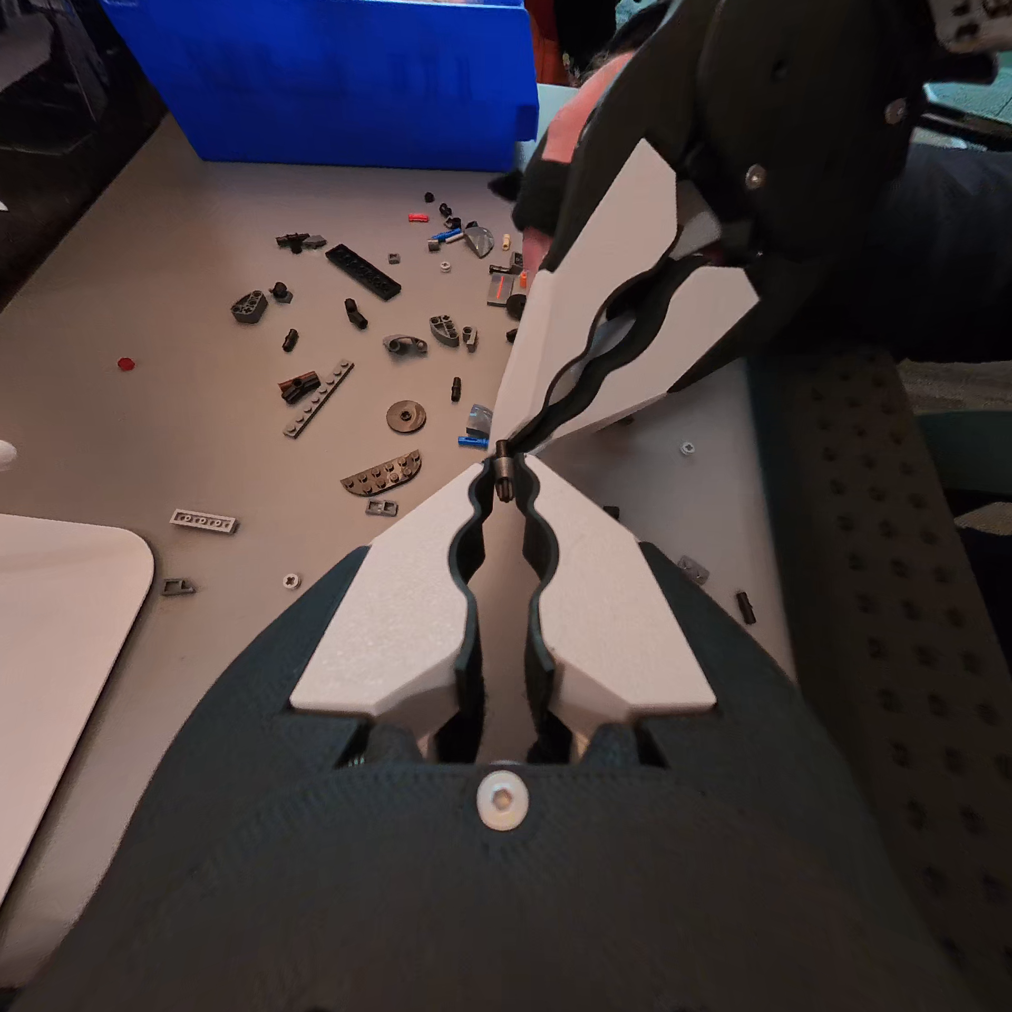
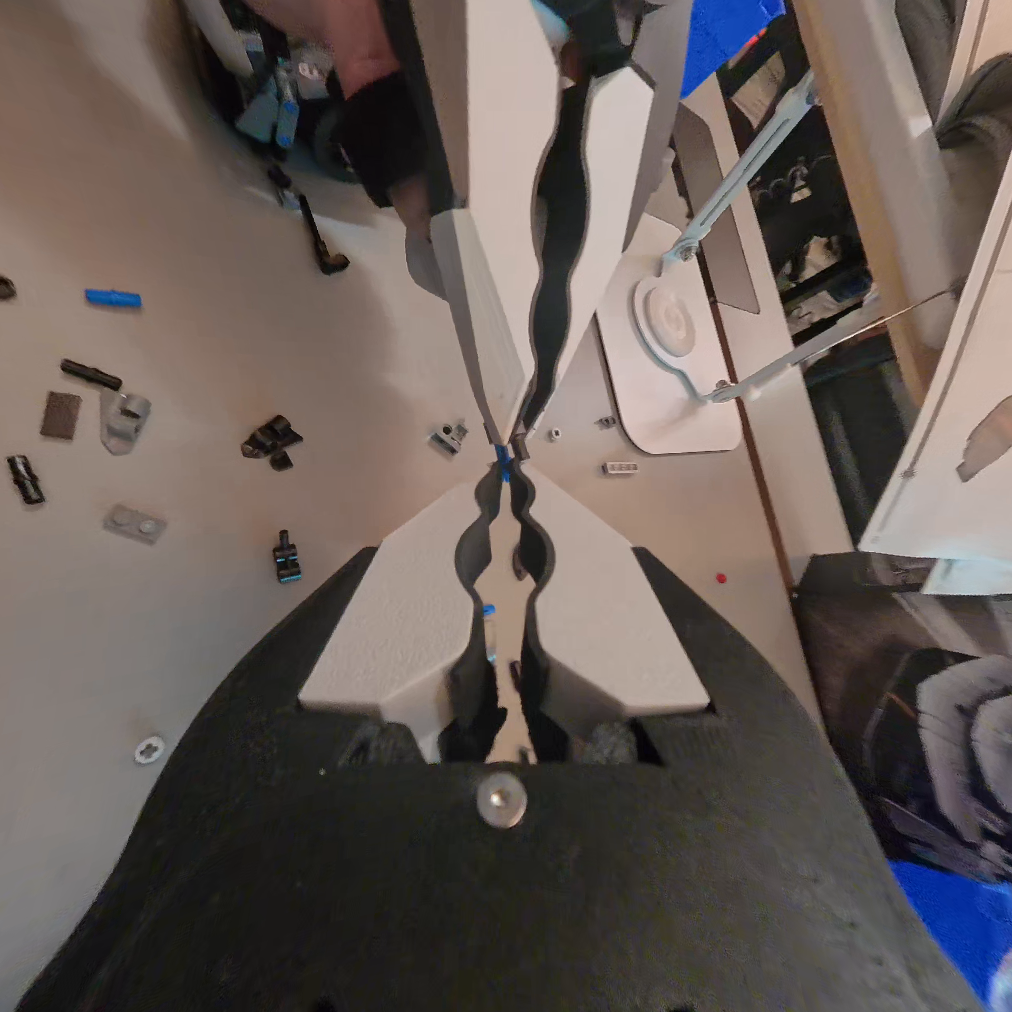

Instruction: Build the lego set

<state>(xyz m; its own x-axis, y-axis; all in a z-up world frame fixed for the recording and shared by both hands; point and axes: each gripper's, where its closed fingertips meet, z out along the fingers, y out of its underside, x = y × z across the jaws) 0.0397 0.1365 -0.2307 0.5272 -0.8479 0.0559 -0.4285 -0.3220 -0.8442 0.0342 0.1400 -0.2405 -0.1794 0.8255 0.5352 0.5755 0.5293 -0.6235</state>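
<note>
Left wrist view: the left tool (image 1: 504, 473) pinches a small dark pin (image 1: 504, 475) at its tips, met from 1 o'clock by the right tool (image 1: 512, 438). Right wrist view shows the right tool clamped on a blue pin (image 2: 502, 463). Loose lego pieces (image 1: 361, 306) lie scattered on the tabletop (image 1: 164, 274) toward 11 o'clock, before a blue bin (image 1: 328, 76).

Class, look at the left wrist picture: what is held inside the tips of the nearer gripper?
A small dark pin stands pinched between the left gripper tips. The right gripper meets its top end, and its tips cover what it holds there.
</note>
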